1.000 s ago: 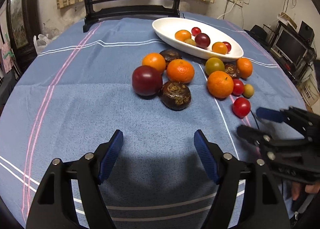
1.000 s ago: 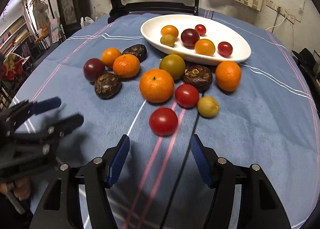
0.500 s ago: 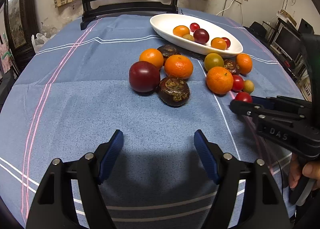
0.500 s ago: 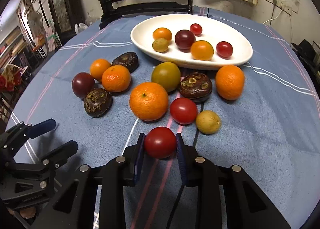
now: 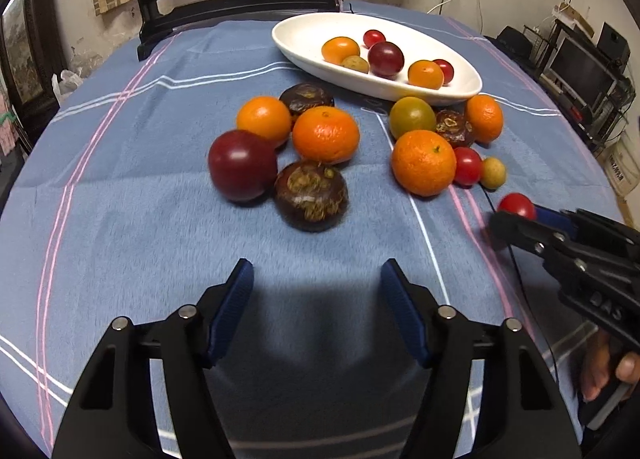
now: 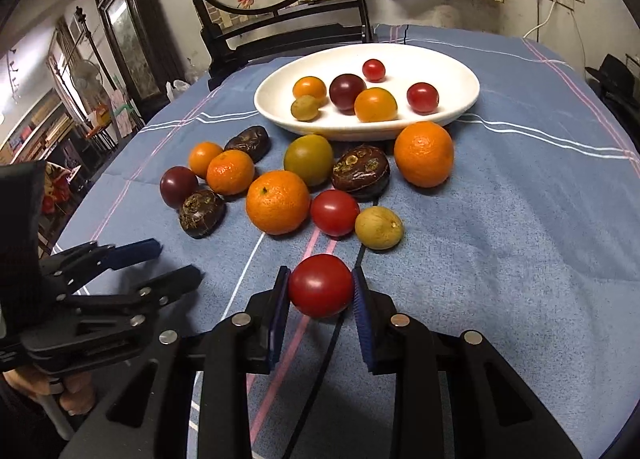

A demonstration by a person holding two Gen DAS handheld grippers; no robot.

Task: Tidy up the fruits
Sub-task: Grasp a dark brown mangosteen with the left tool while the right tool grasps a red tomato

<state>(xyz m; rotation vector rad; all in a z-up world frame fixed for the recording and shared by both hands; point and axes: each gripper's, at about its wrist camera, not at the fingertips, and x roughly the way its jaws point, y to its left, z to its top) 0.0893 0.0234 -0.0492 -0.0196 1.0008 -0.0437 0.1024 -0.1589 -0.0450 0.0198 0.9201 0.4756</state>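
Note:
My right gripper [image 6: 320, 291] is shut on a red tomato [image 6: 321, 285], lifted a little off the blue tablecloth; the same tomato [image 5: 517, 206] shows at the right of the left wrist view. My left gripper [image 5: 316, 283] hangs over bare cloth with nothing between its fingers, and its jaws are closing. Just ahead of it lie a dark brown mangosteen [image 5: 311, 195] and a dark red plum [image 5: 242, 165]. More oranges, tomatoes and mangosteens lie loose in front of the white oval dish [image 6: 460, 75], which holds several small fruits.
A dark wooden chair [image 6: 280, 31] stands behind the table's far edge. Shelves with a monitor [image 5: 580, 67] are off to the right of the table. A thin black cable [image 5: 516, 259] runs over the cloth near the right gripper.
The right gripper moved forward onto the red tomato, shut on it and raised it slightly. The left gripper drifted nearer the mangosteen and plum, its jaws narrowing a little.

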